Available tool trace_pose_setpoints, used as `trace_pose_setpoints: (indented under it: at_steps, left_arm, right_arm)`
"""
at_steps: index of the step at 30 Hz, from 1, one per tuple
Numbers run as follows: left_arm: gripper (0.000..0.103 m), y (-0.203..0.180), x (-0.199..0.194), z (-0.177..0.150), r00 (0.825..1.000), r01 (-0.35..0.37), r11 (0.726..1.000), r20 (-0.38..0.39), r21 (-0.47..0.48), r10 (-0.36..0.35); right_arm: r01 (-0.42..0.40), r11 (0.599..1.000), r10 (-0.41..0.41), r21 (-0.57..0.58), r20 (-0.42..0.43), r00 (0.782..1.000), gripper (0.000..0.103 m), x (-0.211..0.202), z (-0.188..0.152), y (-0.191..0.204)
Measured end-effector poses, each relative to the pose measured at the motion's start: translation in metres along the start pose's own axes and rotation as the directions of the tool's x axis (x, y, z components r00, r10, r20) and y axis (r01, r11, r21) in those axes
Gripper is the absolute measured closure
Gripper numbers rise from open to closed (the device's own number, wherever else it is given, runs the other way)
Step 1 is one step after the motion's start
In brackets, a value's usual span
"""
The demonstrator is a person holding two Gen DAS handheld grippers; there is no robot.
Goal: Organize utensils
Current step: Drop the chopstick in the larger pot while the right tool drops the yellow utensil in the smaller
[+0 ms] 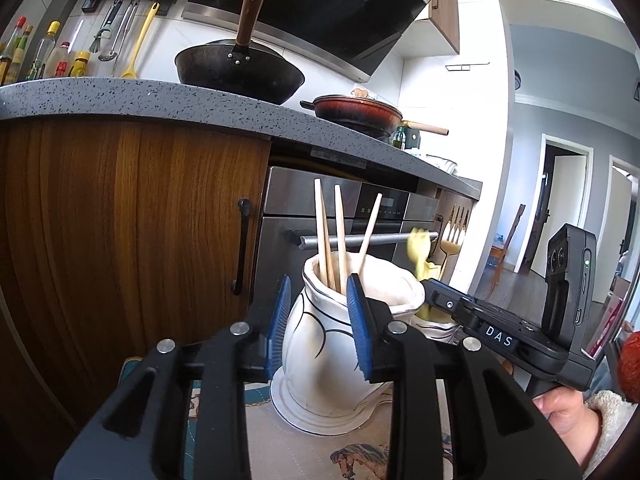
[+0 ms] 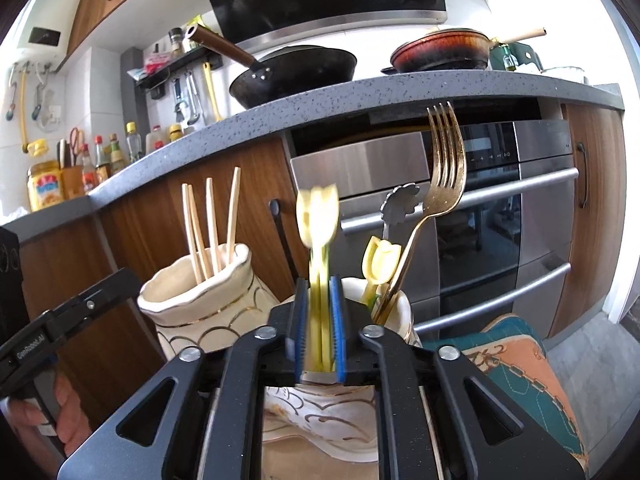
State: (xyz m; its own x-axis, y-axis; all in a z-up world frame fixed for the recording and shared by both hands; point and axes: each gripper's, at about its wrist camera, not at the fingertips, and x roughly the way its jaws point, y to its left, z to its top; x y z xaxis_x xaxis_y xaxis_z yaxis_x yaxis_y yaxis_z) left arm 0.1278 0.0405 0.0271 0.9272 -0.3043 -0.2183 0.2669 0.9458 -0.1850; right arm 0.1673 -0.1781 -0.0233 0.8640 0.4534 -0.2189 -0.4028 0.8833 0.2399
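Observation:
A white vase [image 1: 320,344] holding several wooden chopsticks [image 1: 340,232] stands just beyond my left gripper [image 1: 318,322]. That gripper is open, its blue pads apart with nothing pressed between them. In the right wrist view the same vase [image 2: 192,308] is at the left. My right gripper [image 2: 319,320] hovers over a second white jar [image 2: 396,312]. A yellow tulip-headed utensil [image 2: 318,216] stands upright and blurred between its pads, seemingly loose. The jar holds a gold fork [image 2: 444,168], another yellow tulip utensil [image 2: 382,262] and a grey flower-headed one [image 2: 400,204].
Behind the jars are wooden cabinet doors and a steel oven [image 2: 500,220] with bar handles. On the grey counter [image 2: 360,92] above sit a black wok [image 2: 296,72] and a red pan [image 2: 440,54]. The jars stand on a patterned cloth [image 1: 280,440]. A hand [image 1: 568,416] grips the right tool.

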Motion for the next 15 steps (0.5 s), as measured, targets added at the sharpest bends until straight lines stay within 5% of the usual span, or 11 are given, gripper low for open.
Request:
trace_pose_setpoints:
  at_steps: [3,7,15]
  left_arm:
    - [0.072,-0.001,-0.001,0.0,1.0,0.002,1.0,0.0,-0.001,-0.002]
    - [0.071,-0.001,-0.003,-0.001,1.0,-0.011,1.0,-0.004,0.006,0.011]
    - [0.047,0.003,-0.02,-0.004,0.999,-0.041,0.999,0.003,-0.022,0.041]
  right_arm:
    - [0.002,1.0,-0.002,-0.003,0.002,1.0,0.082,-0.001,0.0,0.0]
    - [0.008,1.0,-0.008,0.008,0.028,1.0,0.066,-0.01,0.003,0.0]
    - [0.016,1.0,-0.016,0.007,0.06,0.998,0.035,-0.052,0.008,0.007]
